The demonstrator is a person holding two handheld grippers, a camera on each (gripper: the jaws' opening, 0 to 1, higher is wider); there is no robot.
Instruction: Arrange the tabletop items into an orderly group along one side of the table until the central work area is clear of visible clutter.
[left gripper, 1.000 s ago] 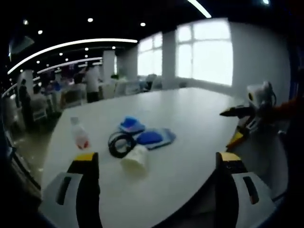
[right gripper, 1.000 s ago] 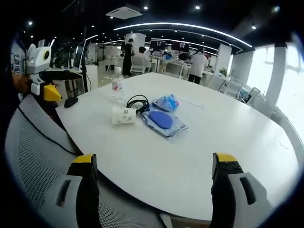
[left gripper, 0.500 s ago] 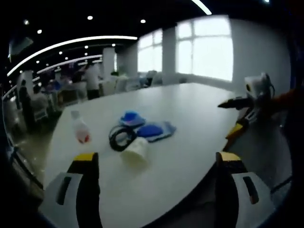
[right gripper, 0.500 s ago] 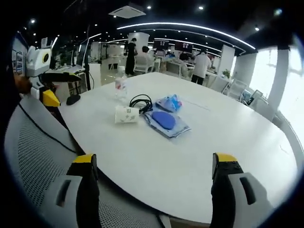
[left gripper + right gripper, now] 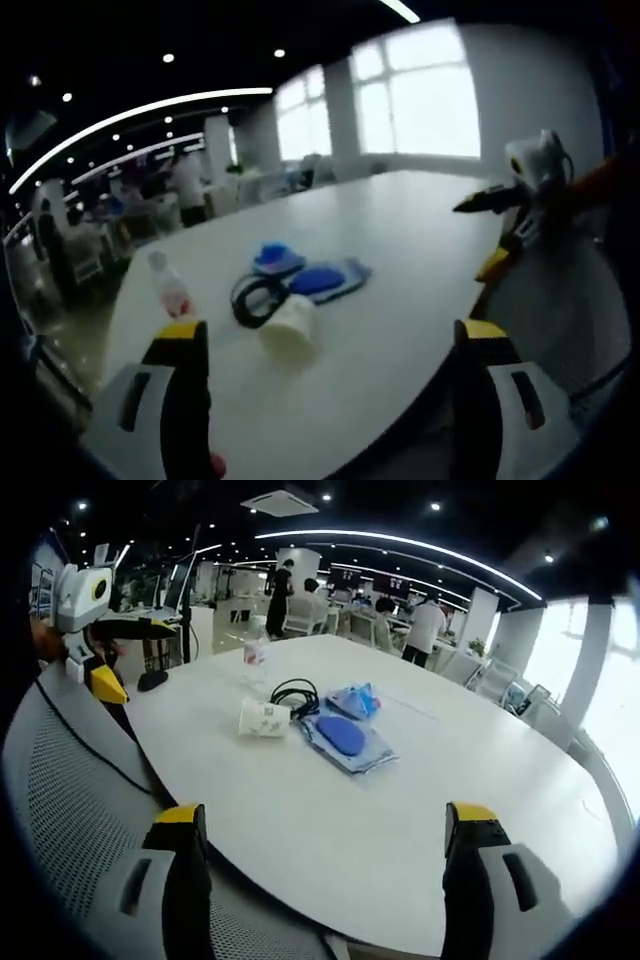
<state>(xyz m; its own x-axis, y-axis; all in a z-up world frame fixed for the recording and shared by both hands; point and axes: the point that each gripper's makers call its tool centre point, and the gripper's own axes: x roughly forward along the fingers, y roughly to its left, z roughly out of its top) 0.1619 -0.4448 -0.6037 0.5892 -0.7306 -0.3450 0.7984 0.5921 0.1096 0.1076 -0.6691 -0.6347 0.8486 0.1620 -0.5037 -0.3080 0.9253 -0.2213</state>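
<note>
On the white table (image 5: 420, 810) lies a small cluster: a paper cup on its side (image 5: 263, 718) (image 5: 289, 326), a coiled black cable (image 5: 293, 694) (image 5: 252, 296), a blue pouch on a clear sleeve (image 5: 343, 737) (image 5: 322, 281), a crumpled blue packet (image 5: 353, 700) (image 5: 277, 260) and an upright water bottle (image 5: 255, 656) (image 5: 170, 287). My left gripper (image 5: 330, 385) is open, well short of the cup. My right gripper (image 5: 325, 870) is open above the near table edge. Each gripper shows in the other's view, the right gripper (image 5: 510, 215) and the left gripper (image 5: 95, 630), both held off the table.
A grey mesh chair back (image 5: 70, 800) stands between my right gripper and the table. A small dark object (image 5: 152, 680) lies near the table's left edge. People and desks fill the far room (image 5: 400, 610). Bright windows (image 5: 420, 95) line the far wall.
Both views have shifted slightly with the hands. The items on the table have not moved, and both grippers stay open.
</note>
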